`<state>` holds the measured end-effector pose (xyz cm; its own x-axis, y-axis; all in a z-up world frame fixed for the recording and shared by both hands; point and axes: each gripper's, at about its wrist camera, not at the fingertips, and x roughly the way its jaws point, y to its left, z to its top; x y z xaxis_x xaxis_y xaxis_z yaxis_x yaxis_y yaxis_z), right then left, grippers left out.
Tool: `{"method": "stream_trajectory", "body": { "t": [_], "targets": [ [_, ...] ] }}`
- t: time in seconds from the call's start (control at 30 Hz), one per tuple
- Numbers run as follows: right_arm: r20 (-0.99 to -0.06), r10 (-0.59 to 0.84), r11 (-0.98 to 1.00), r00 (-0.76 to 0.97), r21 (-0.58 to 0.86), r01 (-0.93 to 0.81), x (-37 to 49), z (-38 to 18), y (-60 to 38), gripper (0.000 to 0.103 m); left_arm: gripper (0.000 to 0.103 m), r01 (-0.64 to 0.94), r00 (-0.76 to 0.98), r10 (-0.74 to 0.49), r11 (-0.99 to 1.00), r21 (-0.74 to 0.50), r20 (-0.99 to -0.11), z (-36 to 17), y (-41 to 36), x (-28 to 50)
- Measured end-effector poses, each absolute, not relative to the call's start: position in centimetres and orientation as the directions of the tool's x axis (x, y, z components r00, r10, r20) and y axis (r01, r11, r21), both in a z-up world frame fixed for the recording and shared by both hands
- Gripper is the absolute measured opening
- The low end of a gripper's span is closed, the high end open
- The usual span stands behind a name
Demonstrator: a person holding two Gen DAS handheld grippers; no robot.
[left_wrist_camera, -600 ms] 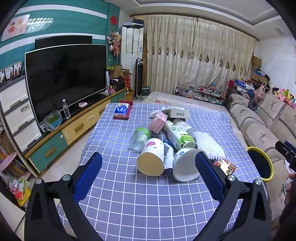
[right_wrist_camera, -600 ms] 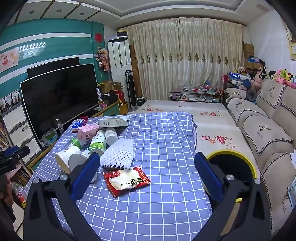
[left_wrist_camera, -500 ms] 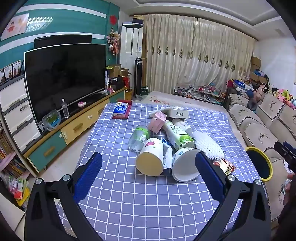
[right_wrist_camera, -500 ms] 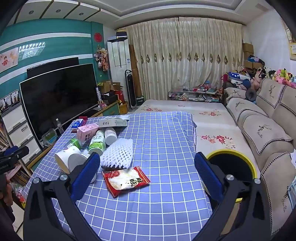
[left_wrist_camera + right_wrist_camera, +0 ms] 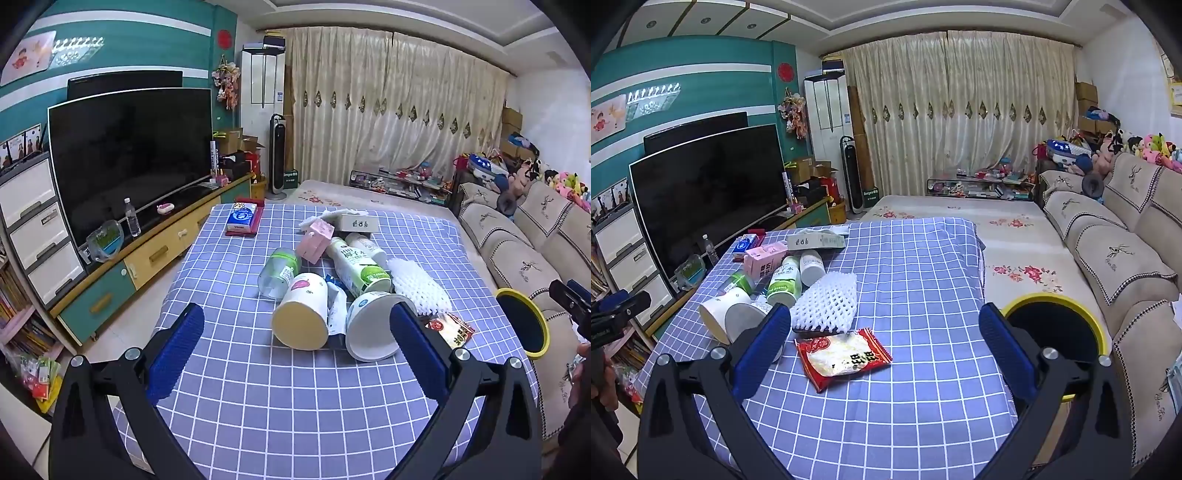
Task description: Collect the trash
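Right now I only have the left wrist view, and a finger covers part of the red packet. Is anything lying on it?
Observer: No. In the right wrist view the packet lies flat and uncovered on the cloth, just in front of the foam net.
Operator: Is the right gripper open?
Observer: Yes. The right gripper has its jaws wide apart and holds nothing.
Operator: And the bin?
Observer: The bin stands off the cloth's edge on the sofa side, mouth open. Its inside is too dark to read.
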<state>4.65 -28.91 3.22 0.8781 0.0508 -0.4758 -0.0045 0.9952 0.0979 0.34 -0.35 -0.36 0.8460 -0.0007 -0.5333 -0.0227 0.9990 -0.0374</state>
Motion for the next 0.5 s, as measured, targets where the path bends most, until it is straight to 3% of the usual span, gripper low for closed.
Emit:
{"method": "stream_trajectory", "body": {
  "t": [0.5],
  "targets": [
    [-0.49, 0.049, 0.995, 0.87, 0.101, 0.001, 4.98, 2.37, -28.8, 0.097, 0.099, -0.017, 0.838, -0.005, 0.999, -0.035, -0.545, -0.9, -0.48, 0.61]
  ]
}}
